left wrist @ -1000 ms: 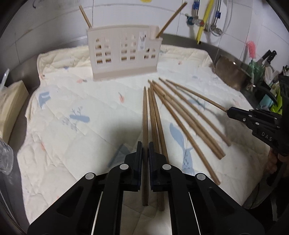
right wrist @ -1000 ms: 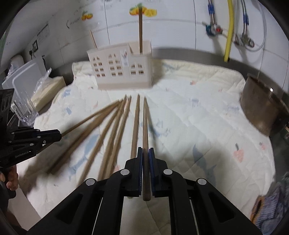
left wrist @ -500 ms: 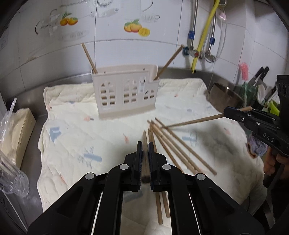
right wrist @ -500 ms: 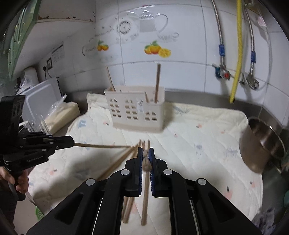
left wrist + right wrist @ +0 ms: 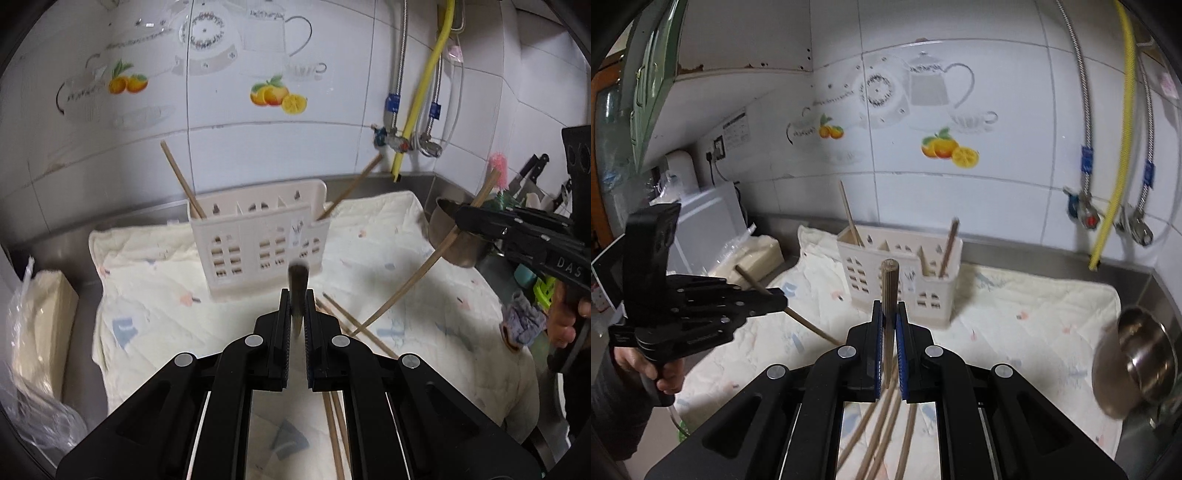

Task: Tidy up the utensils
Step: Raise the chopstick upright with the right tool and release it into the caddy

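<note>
Each gripper, left gripper [image 5: 296, 308] and right gripper [image 5: 889, 317], clenches one wooden chopstick [image 5: 298, 280] aloft, seemingly for dropping into the slotted utensil holder [image 5: 258, 247].

A cream quilted cloth [image 5: 155, 295] printed with small figures covers the steel worktop [image 5: 1052, 254], a steel pot [image 5: 1137, 354] sits off its right edge, a plastic-wrapped pack [image 5: 40, 325] lies off its left edge, and a yellow hose [image 5: 1115, 177] with two braided hoses hangs on the tiled wall [image 5: 229, 147] behind.
</note>
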A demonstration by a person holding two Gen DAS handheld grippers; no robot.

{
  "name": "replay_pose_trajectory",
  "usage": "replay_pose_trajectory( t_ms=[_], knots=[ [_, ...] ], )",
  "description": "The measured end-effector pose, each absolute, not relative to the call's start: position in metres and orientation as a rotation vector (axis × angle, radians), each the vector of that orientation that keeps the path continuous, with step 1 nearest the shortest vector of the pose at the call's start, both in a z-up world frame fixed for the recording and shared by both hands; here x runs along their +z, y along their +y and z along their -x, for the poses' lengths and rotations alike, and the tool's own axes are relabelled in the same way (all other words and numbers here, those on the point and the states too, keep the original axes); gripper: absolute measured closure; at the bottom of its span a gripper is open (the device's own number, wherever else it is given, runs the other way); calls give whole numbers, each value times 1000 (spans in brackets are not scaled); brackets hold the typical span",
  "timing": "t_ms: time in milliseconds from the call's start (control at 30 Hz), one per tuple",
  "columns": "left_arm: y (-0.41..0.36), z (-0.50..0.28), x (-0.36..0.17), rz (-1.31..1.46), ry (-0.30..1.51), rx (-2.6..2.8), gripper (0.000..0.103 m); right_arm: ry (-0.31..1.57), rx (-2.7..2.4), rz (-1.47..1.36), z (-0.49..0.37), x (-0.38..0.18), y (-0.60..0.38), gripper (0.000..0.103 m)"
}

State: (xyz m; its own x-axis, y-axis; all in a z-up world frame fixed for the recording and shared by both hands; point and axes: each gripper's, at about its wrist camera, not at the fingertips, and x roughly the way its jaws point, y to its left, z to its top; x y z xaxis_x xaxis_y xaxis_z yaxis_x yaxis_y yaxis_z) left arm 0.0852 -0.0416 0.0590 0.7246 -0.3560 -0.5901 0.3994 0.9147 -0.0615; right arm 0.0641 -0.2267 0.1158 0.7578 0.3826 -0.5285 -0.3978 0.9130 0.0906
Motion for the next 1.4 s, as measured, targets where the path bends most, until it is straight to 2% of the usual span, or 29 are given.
replay_pose_trajectory(
  t_ms=[433,700,1067,1400],
  knots=[
    [-30,-134,152,-78,511,-391,98,481,414,28,-124,187,-227,96],
    [-38,-183,200,-114,396,-309,98,449,378,21,-162,203,-227,96],
    [-25,-235,167,-47,450,-258,98,426,350,9,-198,201,-228,97],
    [-18,-247,121,-29,555,-249,96,472,336,17,-218,169,-219,97]
  ],
)
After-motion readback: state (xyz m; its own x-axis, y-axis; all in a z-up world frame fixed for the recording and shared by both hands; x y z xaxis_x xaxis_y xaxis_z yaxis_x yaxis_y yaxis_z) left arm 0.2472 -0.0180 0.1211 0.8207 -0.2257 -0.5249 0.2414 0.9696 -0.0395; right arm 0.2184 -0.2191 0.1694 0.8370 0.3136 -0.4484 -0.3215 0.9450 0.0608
